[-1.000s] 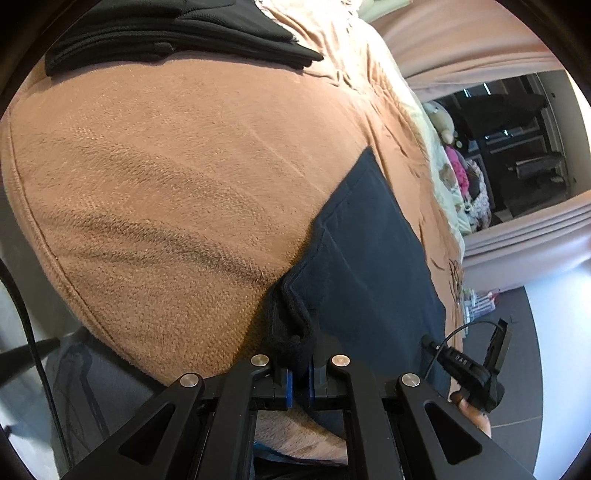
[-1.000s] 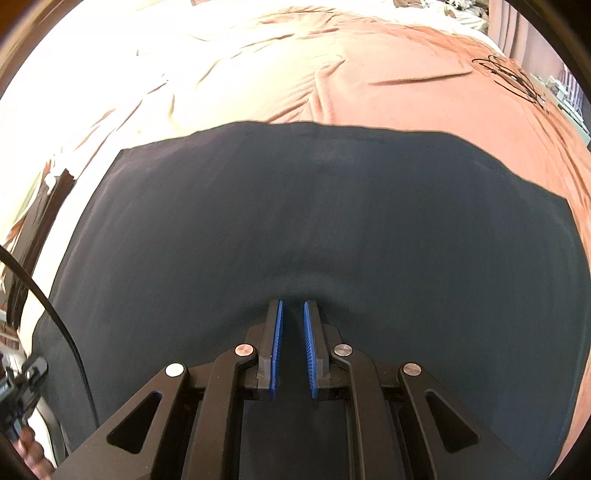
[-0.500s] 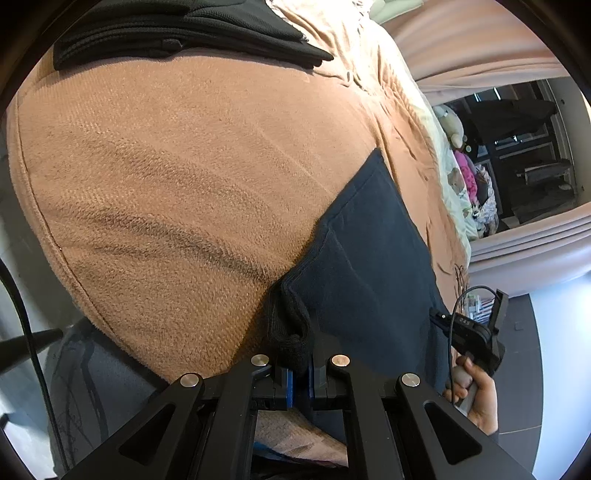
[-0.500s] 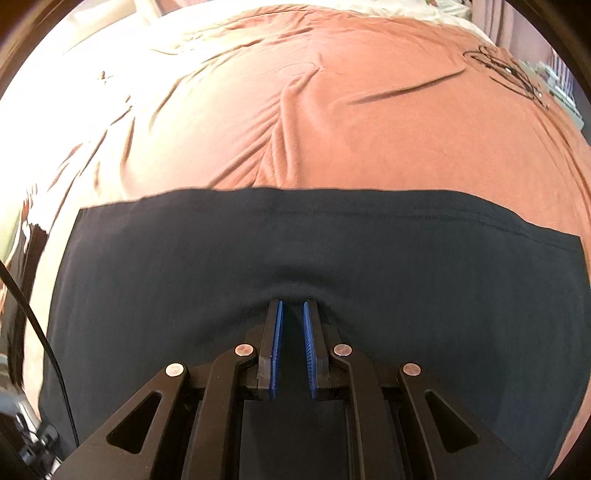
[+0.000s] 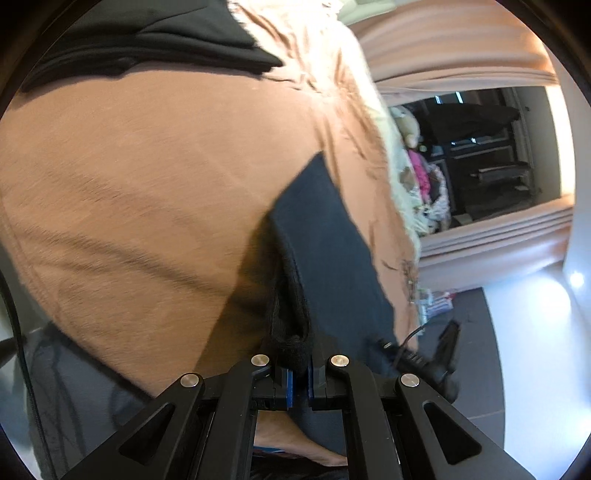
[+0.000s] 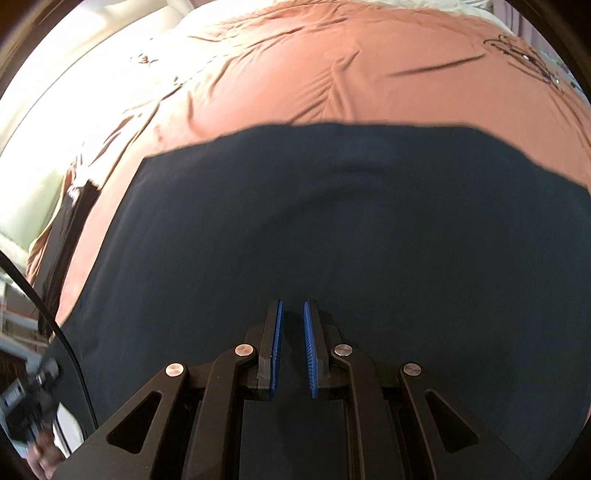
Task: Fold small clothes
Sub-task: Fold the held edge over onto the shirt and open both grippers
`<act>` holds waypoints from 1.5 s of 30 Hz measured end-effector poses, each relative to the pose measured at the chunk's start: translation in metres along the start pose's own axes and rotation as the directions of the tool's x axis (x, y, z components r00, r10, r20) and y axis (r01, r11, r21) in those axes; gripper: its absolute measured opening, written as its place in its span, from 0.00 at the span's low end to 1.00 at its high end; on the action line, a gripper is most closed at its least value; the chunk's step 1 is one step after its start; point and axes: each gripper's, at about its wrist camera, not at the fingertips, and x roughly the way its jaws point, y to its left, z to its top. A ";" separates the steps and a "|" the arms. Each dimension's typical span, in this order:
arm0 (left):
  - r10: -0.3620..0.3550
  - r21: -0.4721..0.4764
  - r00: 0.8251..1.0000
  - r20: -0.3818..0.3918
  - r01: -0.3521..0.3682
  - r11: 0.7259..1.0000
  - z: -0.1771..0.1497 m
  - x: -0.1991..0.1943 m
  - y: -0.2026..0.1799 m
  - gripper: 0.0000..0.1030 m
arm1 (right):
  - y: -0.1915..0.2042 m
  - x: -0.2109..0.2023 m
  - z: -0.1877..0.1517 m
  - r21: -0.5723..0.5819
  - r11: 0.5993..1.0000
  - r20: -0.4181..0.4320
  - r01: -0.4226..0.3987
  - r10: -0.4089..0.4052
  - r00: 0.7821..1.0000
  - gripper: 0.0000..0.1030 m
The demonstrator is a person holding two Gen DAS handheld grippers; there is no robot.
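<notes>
Clothes pile (image 5: 147, 40) (left view only).

Bedspread (image 5: 147, 177) bare left of garment (image 5: 332, 243); black stack (image 5: 147, 40) far end.

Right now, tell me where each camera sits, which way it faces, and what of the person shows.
Left wrist: rides the left gripper, looking along the brown bedspread; its jaws pinch a bunched edge of the dark garment; the right gripper's body shows at right.
Right wrist: rides the right gripper, tilted down onto the dark garment, cloth between its jaws; fingers show at lower left.
Shared: the garment, the bedspread, the black folded pile.
</notes>
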 end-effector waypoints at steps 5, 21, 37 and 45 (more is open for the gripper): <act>-0.080 0.078 0.997 -0.012 0.080 0.994 0.008 -0.005 -0.038 0.04 | 0.004 -0.008 -0.032 -0.002 0.999 0.008 -0.033 0.033 0.999 0.08; -0.155 0.270 0.984 -0.083 0.172 0.947 -0.002 0.010 -0.153 0.04 | -0.014 -0.044 -0.118 0.069 0.982 0.037 -0.174 0.172 0.984 0.09; -0.180 0.403 0.958 -0.221 0.258 0.878 -0.052 0.065 -0.271 0.04 | -0.108 -0.144 -0.142 0.133 0.978 0.279 -0.161 0.119 0.953 0.09; -0.148 0.472 0.937 -0.317 0.291 0.832 -0.093 0.097 -0.305 0.04 | -0.139 -0.183 -0.164 0.140 0.981 0.413 -0.132 0.063 0.909 0.68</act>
